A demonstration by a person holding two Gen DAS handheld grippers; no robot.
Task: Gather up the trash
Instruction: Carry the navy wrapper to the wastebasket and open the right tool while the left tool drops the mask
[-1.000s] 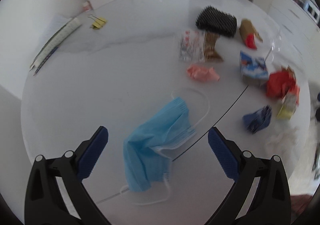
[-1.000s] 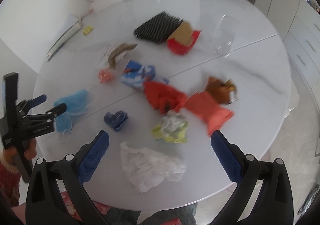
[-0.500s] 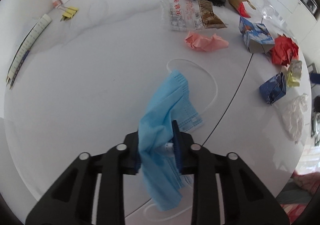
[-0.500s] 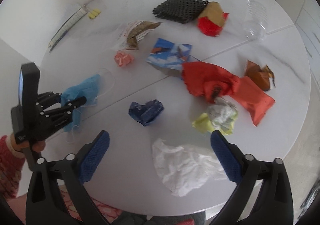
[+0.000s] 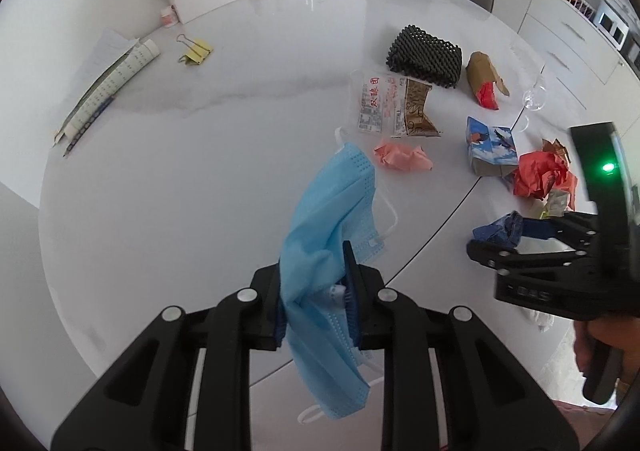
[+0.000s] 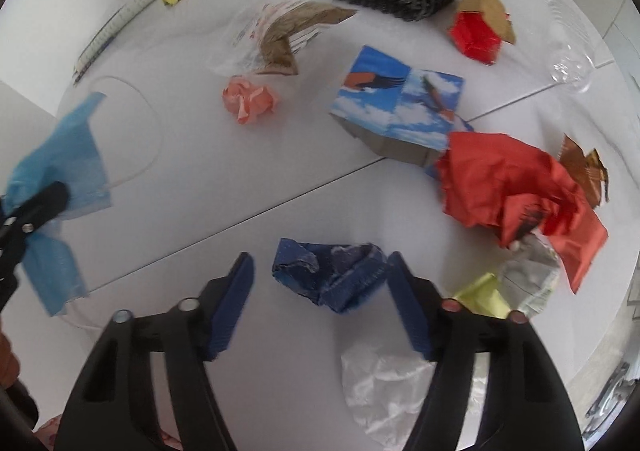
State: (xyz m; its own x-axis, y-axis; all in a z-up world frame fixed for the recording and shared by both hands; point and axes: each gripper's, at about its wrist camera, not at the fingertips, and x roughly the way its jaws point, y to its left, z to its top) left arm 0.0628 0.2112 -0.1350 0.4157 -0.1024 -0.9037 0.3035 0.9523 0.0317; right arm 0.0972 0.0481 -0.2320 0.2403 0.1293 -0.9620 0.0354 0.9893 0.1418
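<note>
Round white table, carrying scattered trash. Blue face mask: pinched between the closed fingers of my left gripper, hanging clear of the table near its left edge. My right gripper: fingers apart, straddling a crumpled dark-blue wrapper near the table's front edge, right pad touching it, left pad apart from it.

Blue face mask hangs crumpled, pinched in the left tool, off the counter. A crumpled dark blue wrapper sits between the right tool's spread fingers. Pink paper ball, red wrapper and white tissue lie nearby.
</note>
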